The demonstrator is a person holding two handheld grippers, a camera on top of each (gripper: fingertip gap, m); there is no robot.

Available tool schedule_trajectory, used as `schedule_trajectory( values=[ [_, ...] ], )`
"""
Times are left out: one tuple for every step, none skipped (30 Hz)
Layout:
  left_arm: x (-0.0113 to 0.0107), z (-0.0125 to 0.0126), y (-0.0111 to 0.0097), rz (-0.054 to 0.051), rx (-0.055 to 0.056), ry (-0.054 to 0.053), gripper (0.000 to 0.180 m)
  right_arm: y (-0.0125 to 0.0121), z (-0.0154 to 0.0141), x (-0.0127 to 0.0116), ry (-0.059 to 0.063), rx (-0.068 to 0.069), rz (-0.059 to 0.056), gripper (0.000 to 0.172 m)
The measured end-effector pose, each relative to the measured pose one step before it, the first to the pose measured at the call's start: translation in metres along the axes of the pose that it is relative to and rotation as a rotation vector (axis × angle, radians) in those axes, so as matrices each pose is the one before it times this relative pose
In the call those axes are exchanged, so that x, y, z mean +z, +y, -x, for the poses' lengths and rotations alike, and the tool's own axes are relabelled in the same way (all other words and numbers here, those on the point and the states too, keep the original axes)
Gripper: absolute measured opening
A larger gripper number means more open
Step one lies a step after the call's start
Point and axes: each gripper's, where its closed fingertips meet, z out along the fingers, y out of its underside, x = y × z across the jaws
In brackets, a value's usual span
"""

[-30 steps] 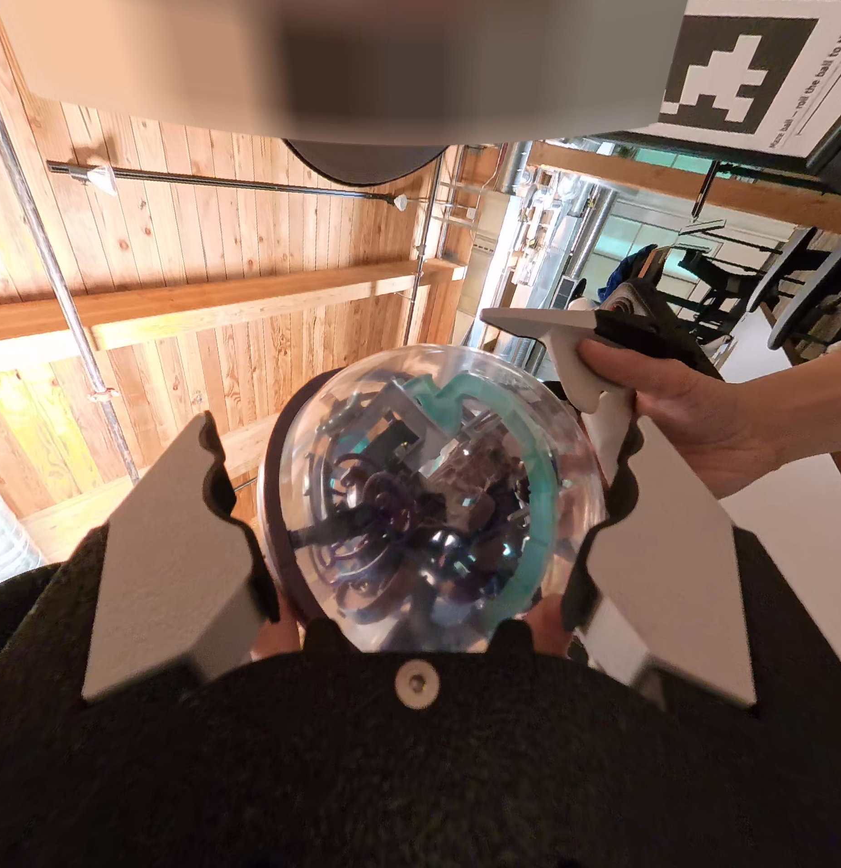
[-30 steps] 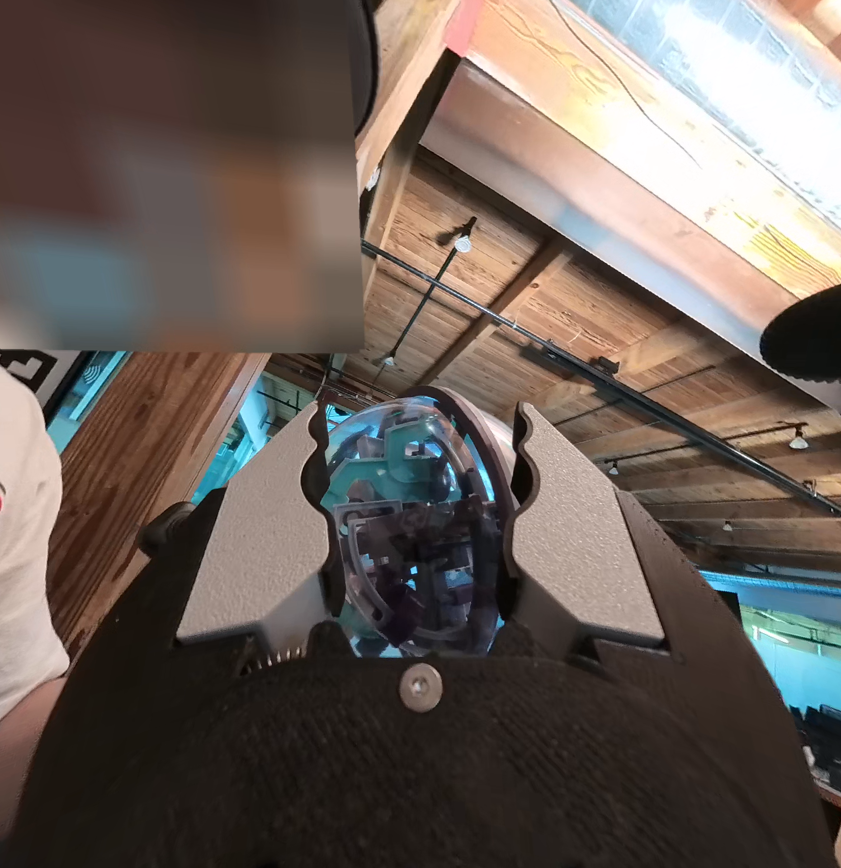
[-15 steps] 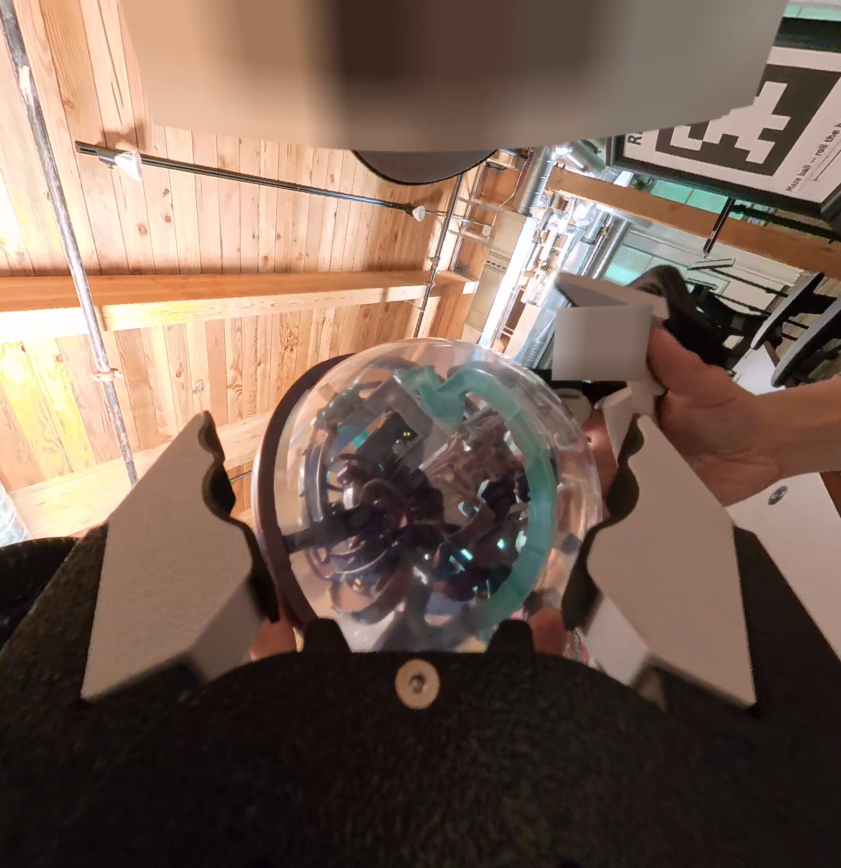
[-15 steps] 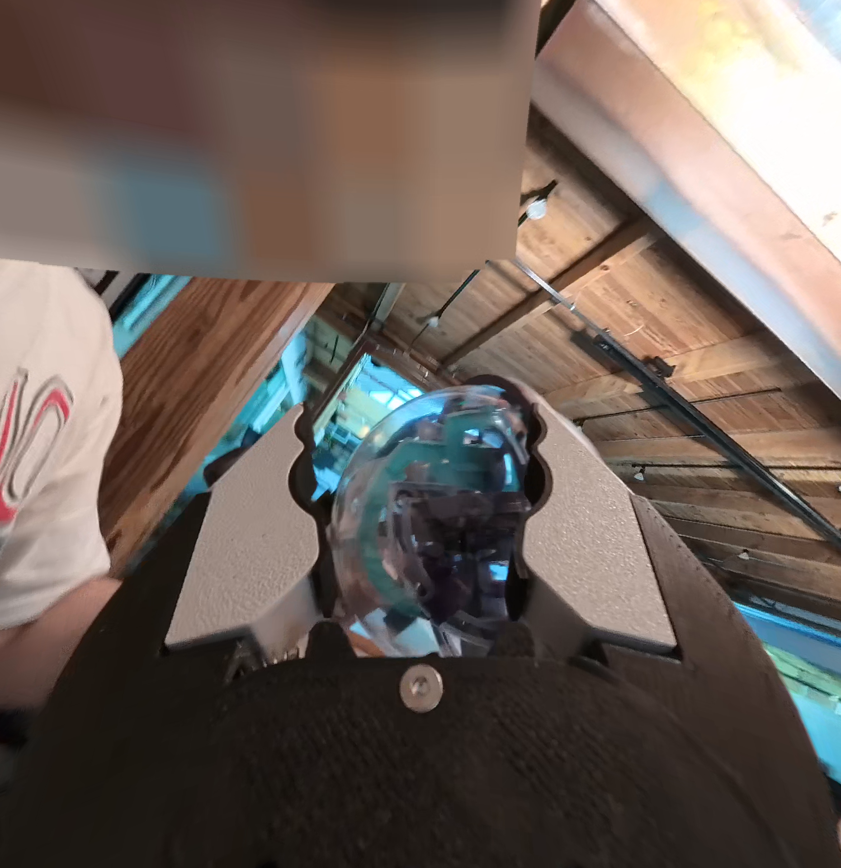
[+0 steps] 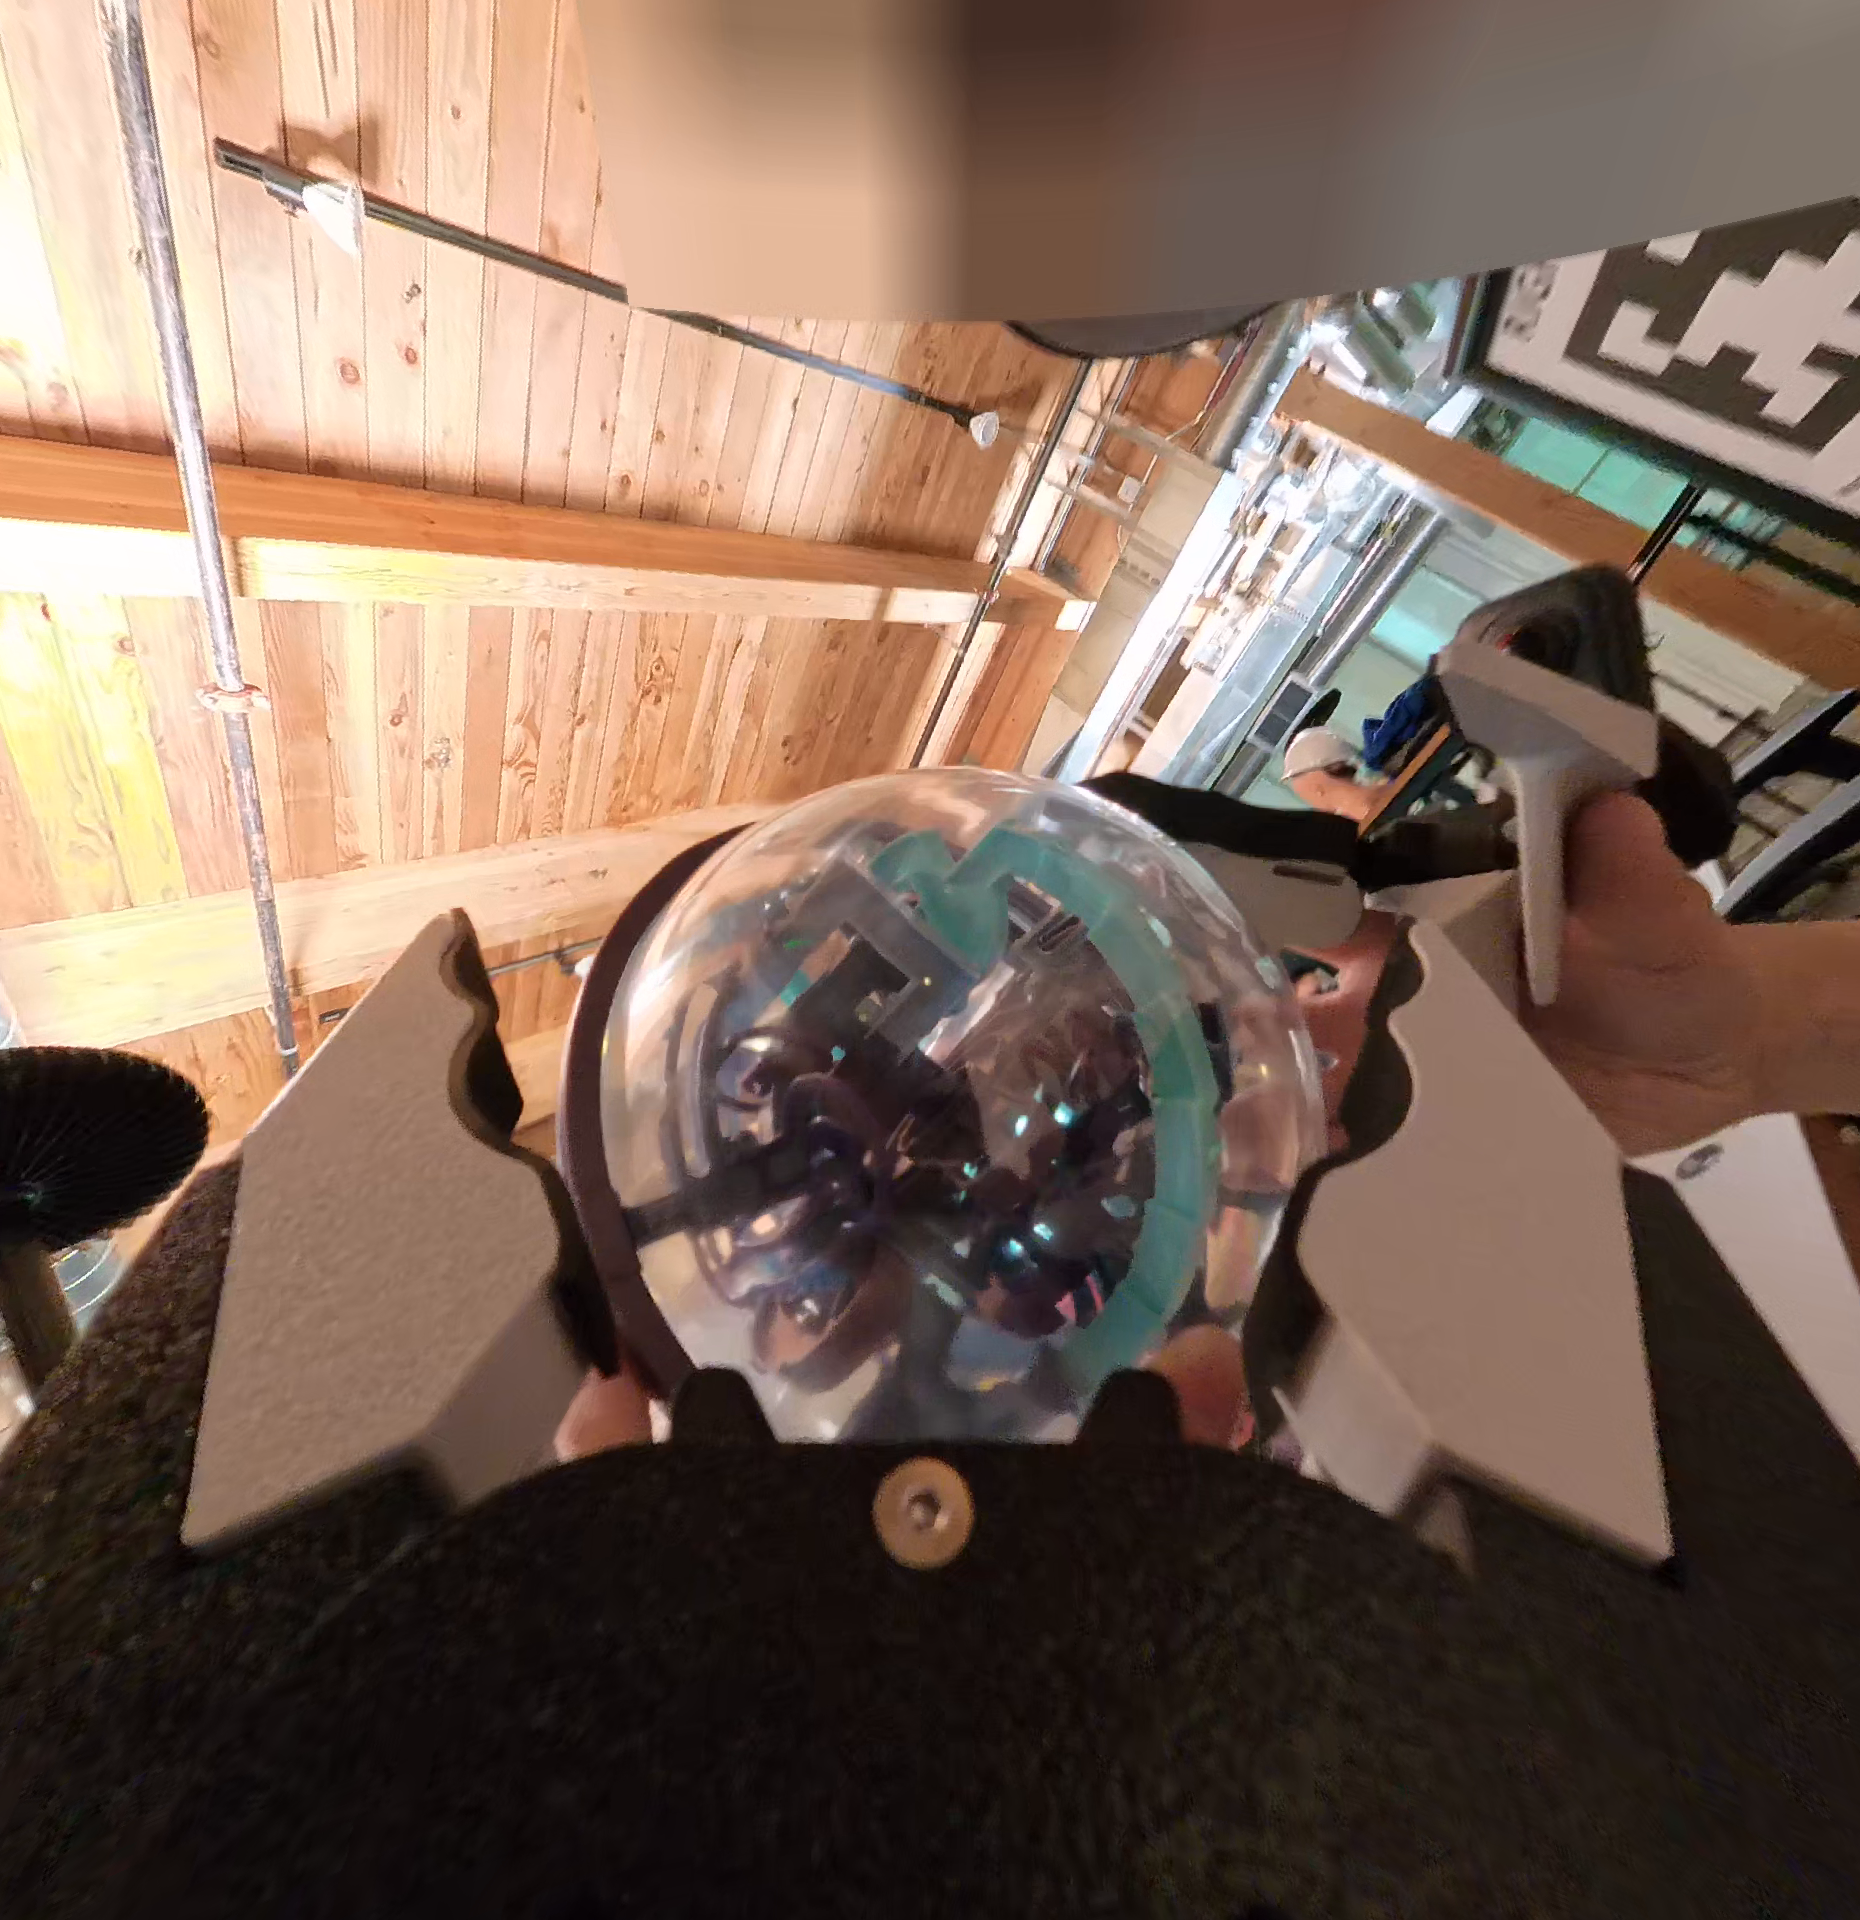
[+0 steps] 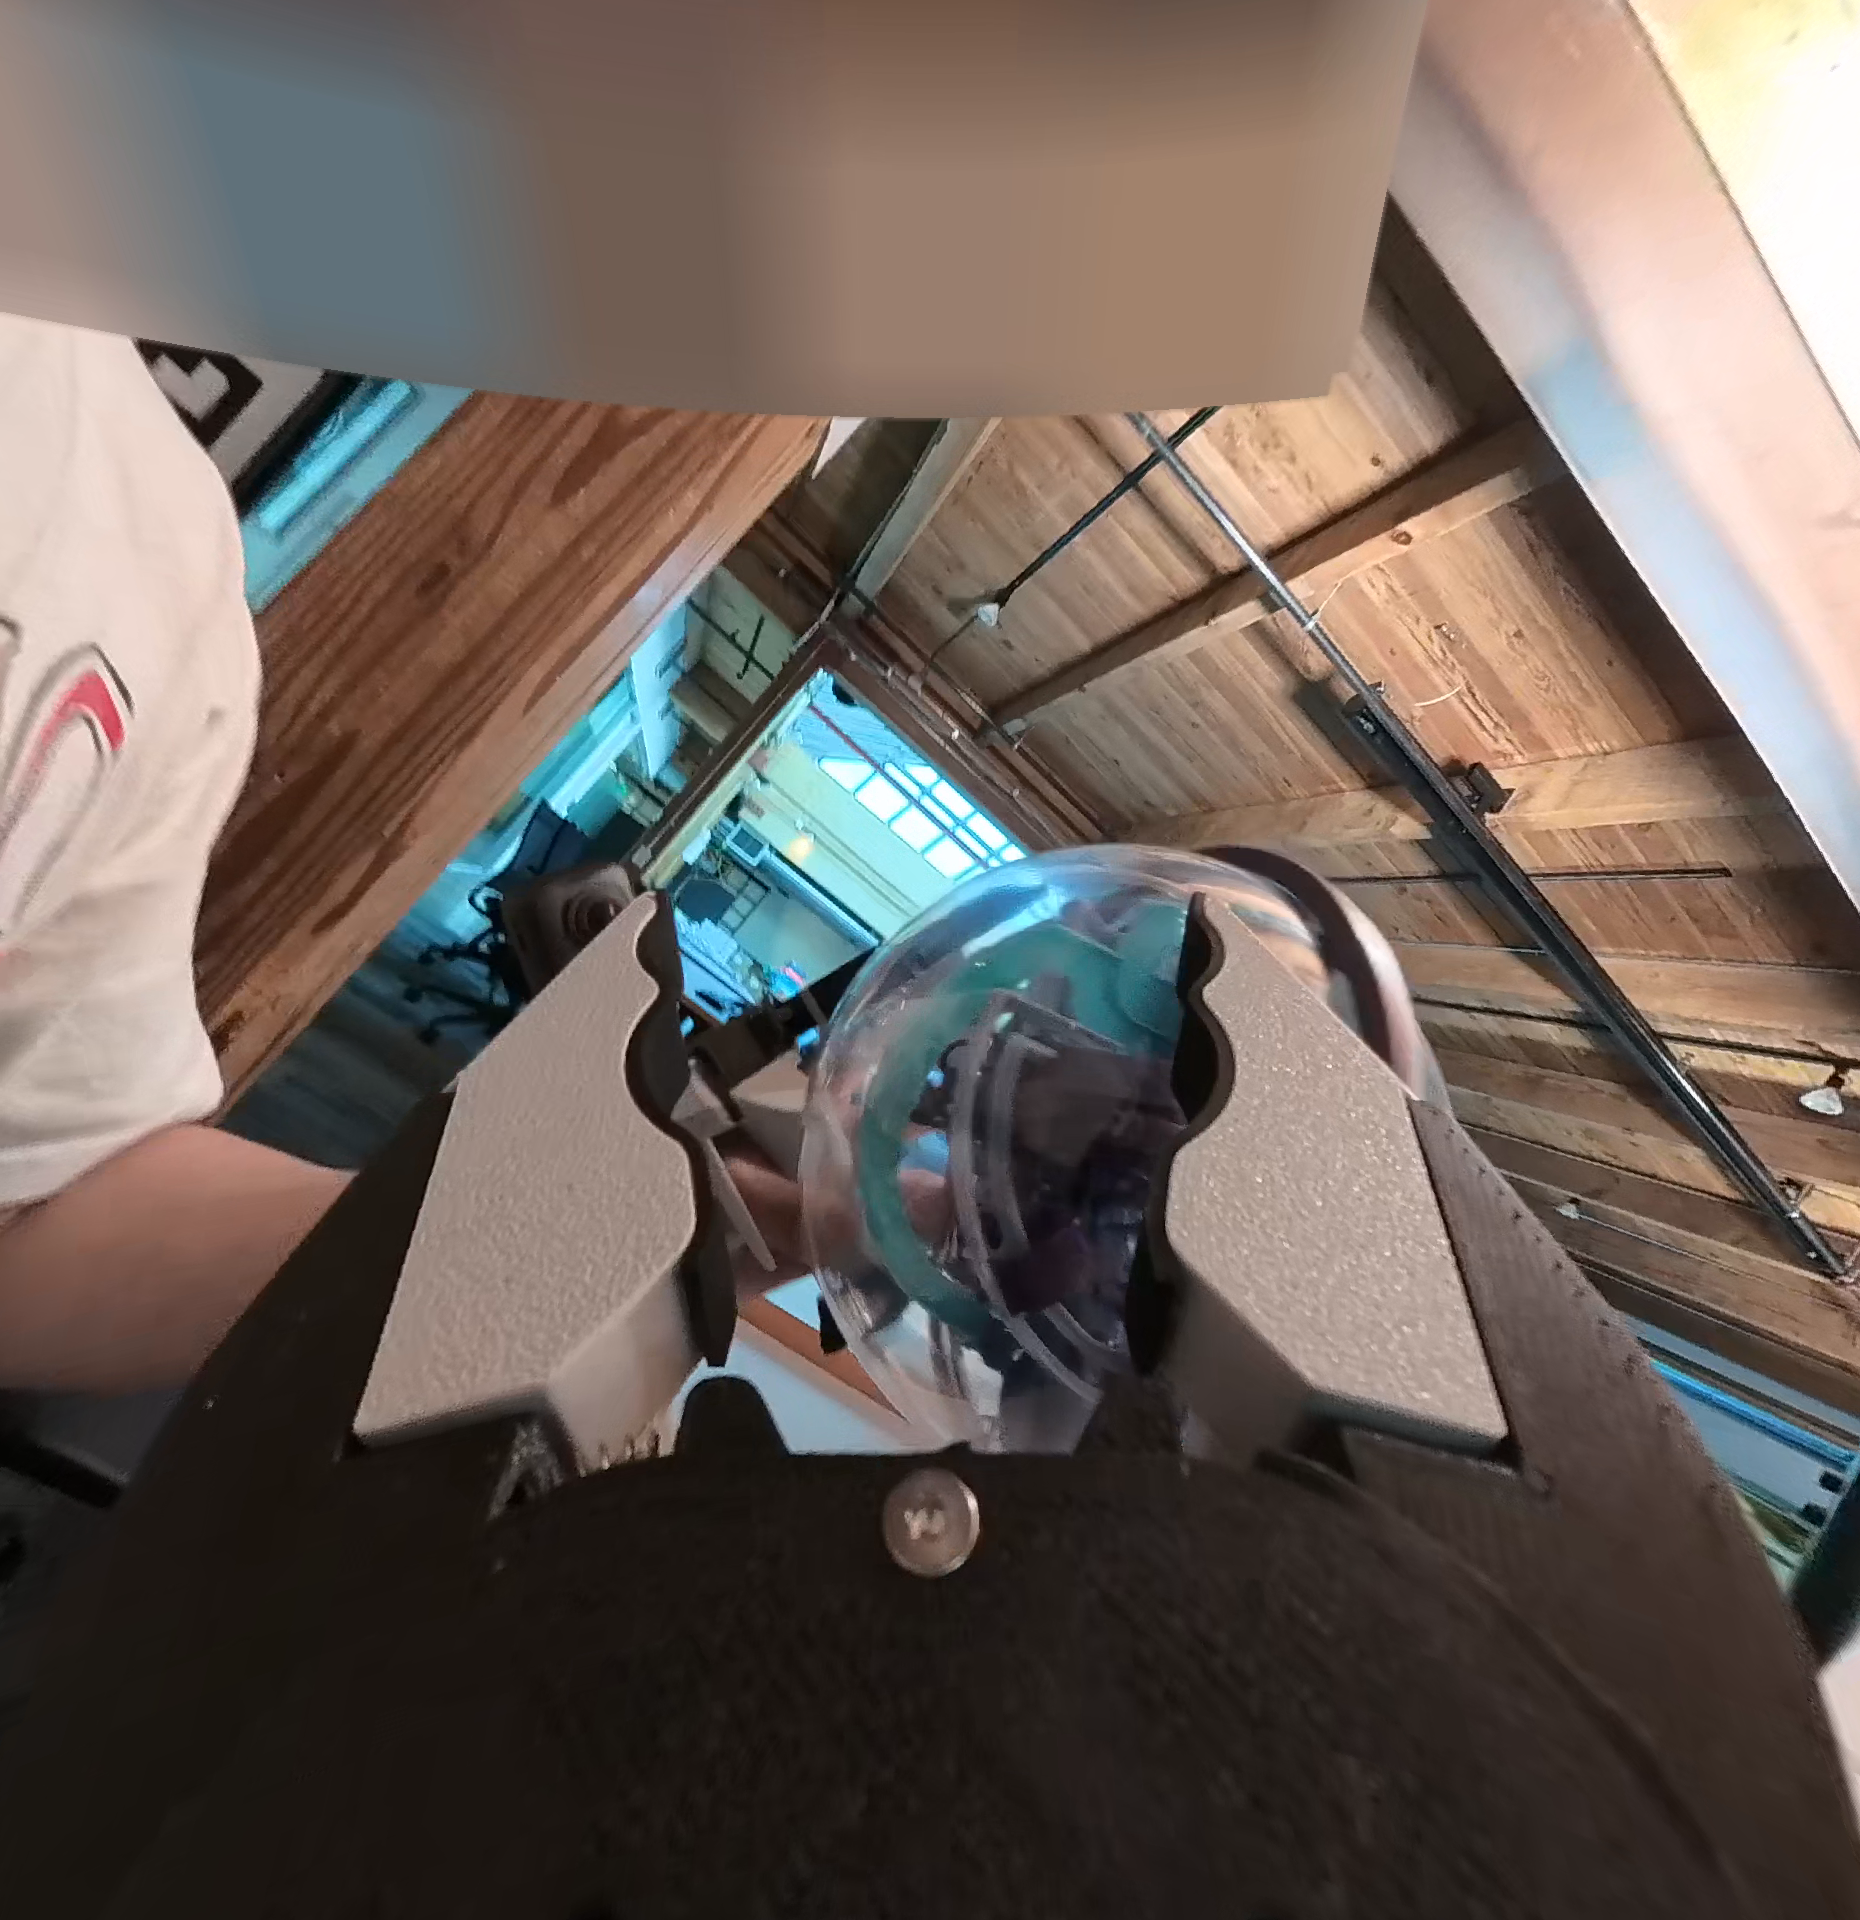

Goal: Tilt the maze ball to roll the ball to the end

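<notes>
The maze ball [image 5: 936,1091] is a clear sphere with a teal track and dark inner tracks. My left gripper [image 5: 936,930] is shut on it: both pads press its sides, and it is held up in the air toward the wooden ceiling. In the right wrist view the ball [image 6: 1009,1122] sits off to the right, against the right finger [image 6: 1321,1195]. A clear gap separates it from the left finger [image 6: 552,1143], so my right gripper [image 6: 924,904] is open. In the left wrist view the right gripper [image 5: 1528,748], held by a hand, is at the ball's upper right.
Wooden ceiling planks and beams [image 5: 490,540] with metal pipes fill the background. A black round fan-like object [image 5: 64,1143] is at the left. A black-and-white marker board [image 5: 1736,343] hangs at the upper right. A person's white shirt [image 6: 74,727] is at the left of the right wrist view.
My right gripper's jaws have widened and no longer clamp the ball, which has shifted to the right in its view. My left gripper has kept its hold while both views turned.
</notes>
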Motion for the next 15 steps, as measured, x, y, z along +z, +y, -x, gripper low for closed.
schedule_trajectory(
  values=[
    [0.00270, 0.00301, 0.00250, 0.0209, 0.0120, -0.0085, 0.157, -0.00018, -0.00223, 0.00224, -0.0010, -0.0092, 0.0071, 0.095],
    [0.00368, 0.00356, 0.00096, 0.0117, 0.0145, -0.0090, 0.157, -0.00169, -0.00282, 0.00295, -0.0018, -0.0063, 0.0003, 0.095],
    [0.00466, 0.00375, -0.00100, 0.0008, 0.0129, -0.0016, 0.157, -0.00293, -0.00454, 0.00400, 0.0018, -0.0137, -0.0040, 0.096],
    [0.00551, 0.00515, -0.00247, -0.0030, 0.0100, 0.0004, 0.157, -0.00405, -0.00483, 0.00450, -0.0029, -0.0251, -0.0041, 0.097],
    [0.00598, 0.00669, -0.00473, -0.0105, 0.0100, 0.0022, 0.157, -0.00445, -0.00454, 0.00513, -0.0124, -0.0294, 0.0001, 0.097],
    [0.00610, 0.00756, -0.00702, -0.0191, 0.0120, 0.0046, 0.157, -0.00516, -0.00492, 0.00557, -0.0176, -0.0291, 0.0025, 0.097],
    [0.00639, 0.00808, -0.00815, -0.0208, 0.0130, 0.0059, 0.157, -0.00540, -0.00525, 0.00588, -0.0201, -0.0265, 0.0031, 0.097],
    [0.00678, 0.00806, -0.00811, -0.0166, 0.0141, 0.0072, 0.157, -0.00663, -0.00574, 0.00599, -0.0195, -0.0245, -0.0028, 0.098],
    [0.00713, 0.00768, -0.00681, -0.0068, 0.0156, 0.0104, 0.157, -0.00722, -0.00664, 0.00588, -0.0129, -0.0160, -0.0067, 0.097],
    [0.00724, 0.00758, -0.00605, -0.0021, 0.0170, 0.0088, 0.157, -0.00729, -0.00649, 0.00590, -0.0107, -0.0100, -0.0075, 0.097],
    [0.00696, 0.00719, -0.00558, -0.0013, 0.0165, 0.0081, 0.157, -0.00709, -0.00588, 0.00572, -0.0090, -0.0088, -0.0078, 0.097],
    [0.00662, 0.00670, -0.00523, 0.0000, 0.0120, 0.0078, 0.157, -0.00686, -0.00508, 0.00543, -0.0068, -0.0104, -0.0078, 0.097],
    [0.00613, 0.00612, -0.00470, 0.0026, 0.0084, 0.0088, 0.157, -0.00615, -0.00436, 0.00510, -0.0036, -0.0122, -0.0058, 0.098],
    [0.00541, 0.00564, -0.00456, 0.0042, 0.0062, 0.0090, 0.157, -0.00567, -0.00336, 0.00460, -0.0020, -0.0126, -0.0030, 0.099],
    [0.00445, 0.00507, -0.00548, 0.0003, 0.0046, 0.0085, 0.157, -0.00578, -0.00192, 0.00406, -0.0031, -0.0119, -0.0039, 0.101]
  ],
)
